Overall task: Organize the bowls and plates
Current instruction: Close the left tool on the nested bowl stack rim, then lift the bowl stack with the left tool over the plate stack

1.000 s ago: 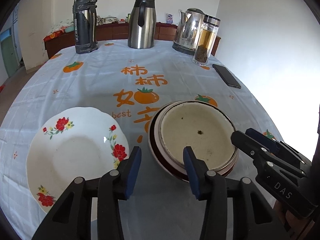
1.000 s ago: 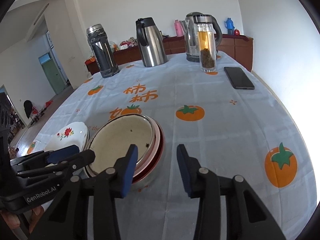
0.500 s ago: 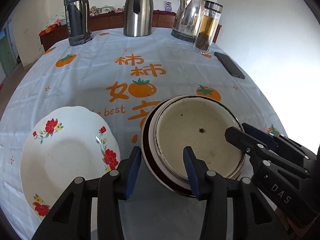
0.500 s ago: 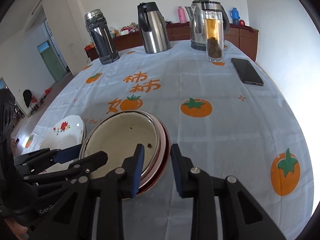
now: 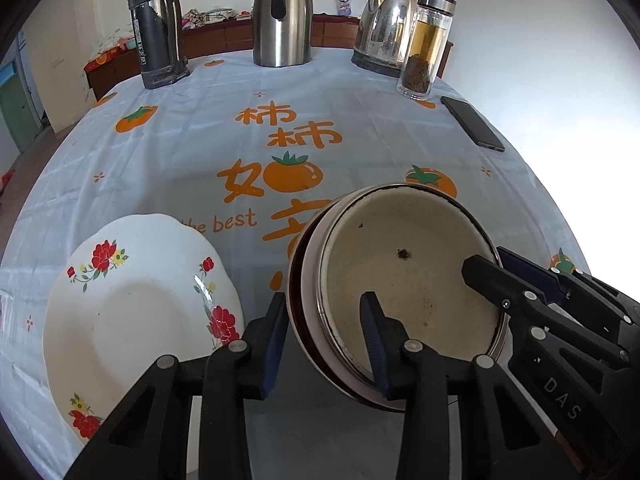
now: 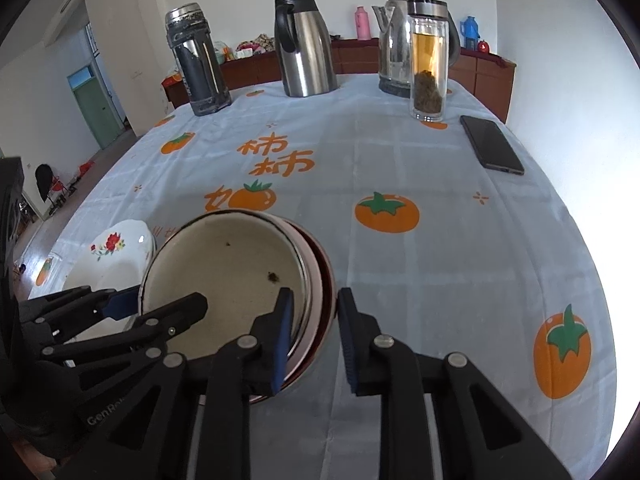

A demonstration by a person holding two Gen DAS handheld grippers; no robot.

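A stack of nested bowls (image 5: 404, 276), cream enamel inside a pink and a dark red one, is tilted and lifted off the table. My left gripper (image 5: 324, 340) straddles its near left rim, one finger inside, one outside. My right gripper (image 6: 314, 336) straddles the right rim (image 6: 316, 280) the same way and is closed on it; it shows in the left wrist view (image 5: 516, 280). A white flowered plate (image 5: 136, 312) lies on the table to the left, also in the right wrist view (image 6: 112, 252).
On the persimmon-print tablecloth (image 5: 280, 136) at the far edge stand a dark thermos (image 5: 158, 28), a steel jug (image 5: 282, 16), an electric kettle (image 5: 384, 28) and a glass tea bottle (image 5: 426, 48). A black phone (image 5: 472, 122) lies at the right.
Both grippers have closed in on the bowl stack's rim from either side. The stack has tipped and risen toward the cameras. The plate has stayed put.
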